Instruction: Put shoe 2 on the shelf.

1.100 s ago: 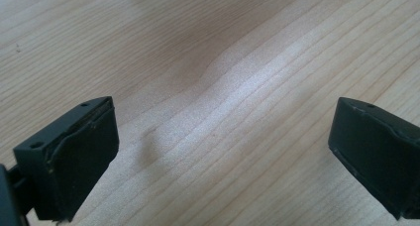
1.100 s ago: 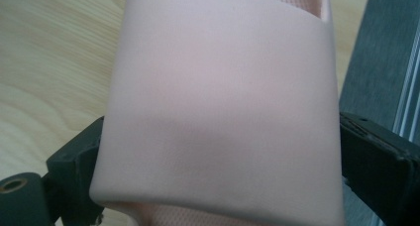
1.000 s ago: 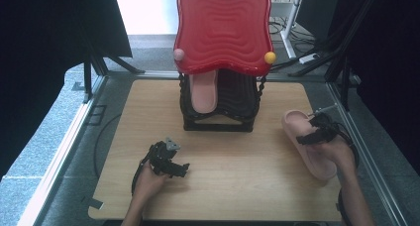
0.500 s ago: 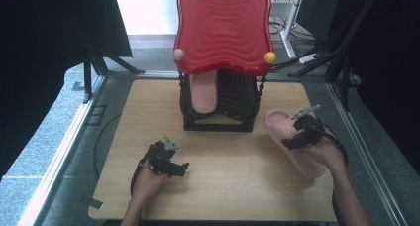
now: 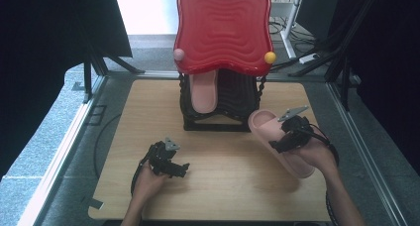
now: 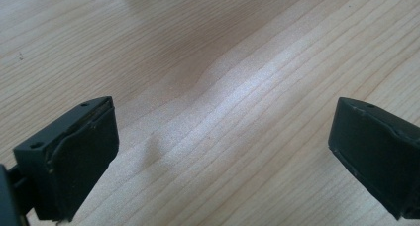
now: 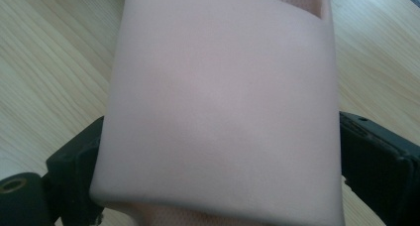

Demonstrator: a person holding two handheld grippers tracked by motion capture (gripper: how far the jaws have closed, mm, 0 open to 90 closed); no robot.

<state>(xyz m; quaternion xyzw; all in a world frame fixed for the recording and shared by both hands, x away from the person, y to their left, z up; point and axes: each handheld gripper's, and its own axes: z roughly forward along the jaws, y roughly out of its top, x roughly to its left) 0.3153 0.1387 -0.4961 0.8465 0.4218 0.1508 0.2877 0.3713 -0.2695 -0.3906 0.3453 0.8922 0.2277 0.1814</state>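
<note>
lower left of the high view, the left gripper [image 5: 171, 162] sits idle on the table [image 5: 228, 186], jaws wide apart, nothing between them. right gripper [image 5: 289, 134] is clamped across the pink slipper [image 5: 277, 137], long axis running toward the upper left at the black rack [image 5: 218, 122], where its twin [image 5: 204, 92] sits.

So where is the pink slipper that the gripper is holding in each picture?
High view: the held pink slipper lies right of centre, in front of the black rack, with the right gripper across its band.
Left gripper view: not in it, just open fingers over wood.
Right gripper view: its band is in the middle, between the fingers.
Shared landmark: the wooden tabletop.
</note>
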